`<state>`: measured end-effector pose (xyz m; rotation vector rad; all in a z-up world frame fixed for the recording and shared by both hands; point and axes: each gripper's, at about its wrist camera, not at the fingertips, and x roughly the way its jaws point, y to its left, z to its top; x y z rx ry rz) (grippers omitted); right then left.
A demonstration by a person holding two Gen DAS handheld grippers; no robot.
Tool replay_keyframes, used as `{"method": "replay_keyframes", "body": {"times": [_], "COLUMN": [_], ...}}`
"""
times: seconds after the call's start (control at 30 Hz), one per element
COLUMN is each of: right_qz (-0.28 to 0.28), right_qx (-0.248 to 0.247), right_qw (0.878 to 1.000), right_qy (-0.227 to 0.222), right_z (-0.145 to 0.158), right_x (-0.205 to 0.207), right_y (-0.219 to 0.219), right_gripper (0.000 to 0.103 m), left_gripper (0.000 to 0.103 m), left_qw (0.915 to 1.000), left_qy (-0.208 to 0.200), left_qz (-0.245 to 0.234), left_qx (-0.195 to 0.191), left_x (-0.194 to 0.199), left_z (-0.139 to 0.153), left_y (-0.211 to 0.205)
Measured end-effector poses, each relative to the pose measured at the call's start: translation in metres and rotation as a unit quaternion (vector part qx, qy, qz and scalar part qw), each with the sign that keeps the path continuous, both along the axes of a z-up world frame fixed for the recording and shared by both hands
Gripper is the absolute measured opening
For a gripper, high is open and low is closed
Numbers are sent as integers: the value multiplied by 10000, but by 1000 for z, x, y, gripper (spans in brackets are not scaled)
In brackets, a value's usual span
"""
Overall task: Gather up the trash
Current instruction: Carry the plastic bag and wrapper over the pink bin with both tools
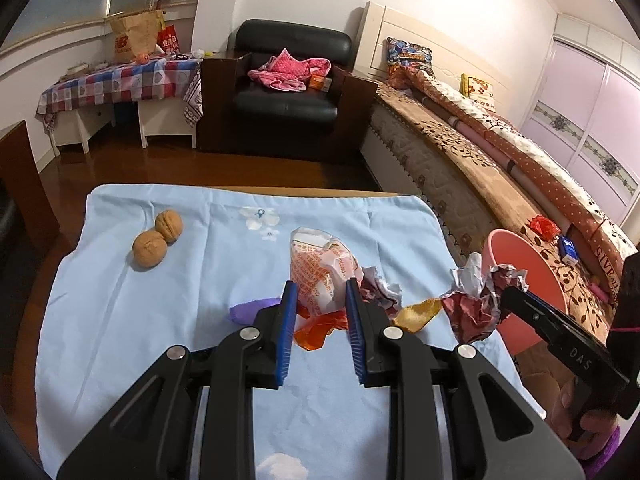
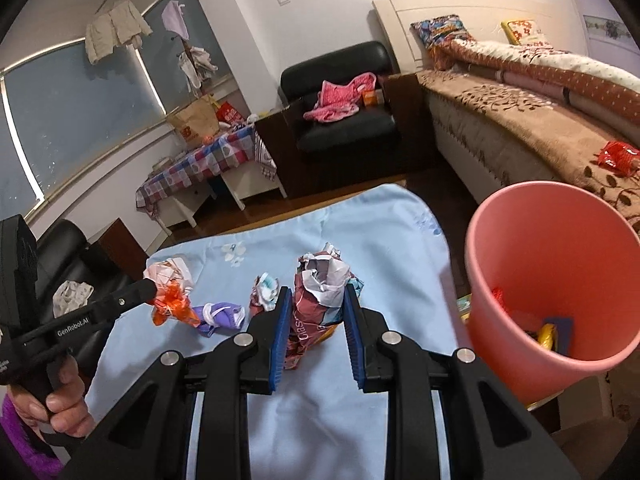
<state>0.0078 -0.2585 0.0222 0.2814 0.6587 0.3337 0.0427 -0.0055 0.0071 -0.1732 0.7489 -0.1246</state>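
My left gripper [image 1: 321, 292] is shut on a white-and-orange printed wrapper [image 1: 316, 268] with an orange foil piece [image 1: 316, 330] hanging under it, a little above the light blue cloth [image 1: 120, 320]. My right gripper [image 2: 314, 300] is shut on a crumpled maroon-and-white paper wad [image 2: 316, 300], also seen in the left wrist view [image 1: 476, 308]. A purple wrapper [image 1: 250, 310], a small crumpled paper [image 1: 378, 290] and a yellow wrapper [image 1: 420, 312] lie on the cloth. A pink bin [image 2: 560, 280] holding some trash stands at the table's right edge.
Two walnuts [image 1: 158, 238] lie on the cloth at the far left. A bed [image 1: 520, 168] runs along the right, with a red wrapper [image 1: 542, 227] on it. A black armchair [image 1: 288, 80] and a checked-cloth table [image 1: 116, 84] stand beyond.
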Motion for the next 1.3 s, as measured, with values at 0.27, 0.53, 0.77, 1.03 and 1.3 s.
{"method": "replay_keyframes", "body": {"times": [0.27, 0.53, 0.77, 1.03, 1.3], "right_qz": [-352, -859, -1405, -1935, -2145], "right_qx": [208, 430, 485, 457, 564], "right_qw": [9989, 9948, 9880, 9788, 9743], "right_qy": [-212, -325, -425, -486, -385], "right_z": [5, 6, 5, -1, -14], "right_x": [-5, -6, -5, -6, -8], "right_y": [-35, -82, -131, -174, -189], "right_gripper": [25, 25, 25, 25, 25], "left_gripper": [24, 24, 24, 24, 24], "left_qw": [9997, 9983, 9959, 9915, 9867], "left_qy": [-109, -201, -276, -290, -353], "left_qz": [-196, -512, -847, -1270, -1589], "left_qx": [106, 191, 134, 38, -20], "left_x": [4, 10, 21, 34, 40], "left_z": [15, 24, 30, 32, 34], "left_y": [-31, -66, -100, -142, -175]}}
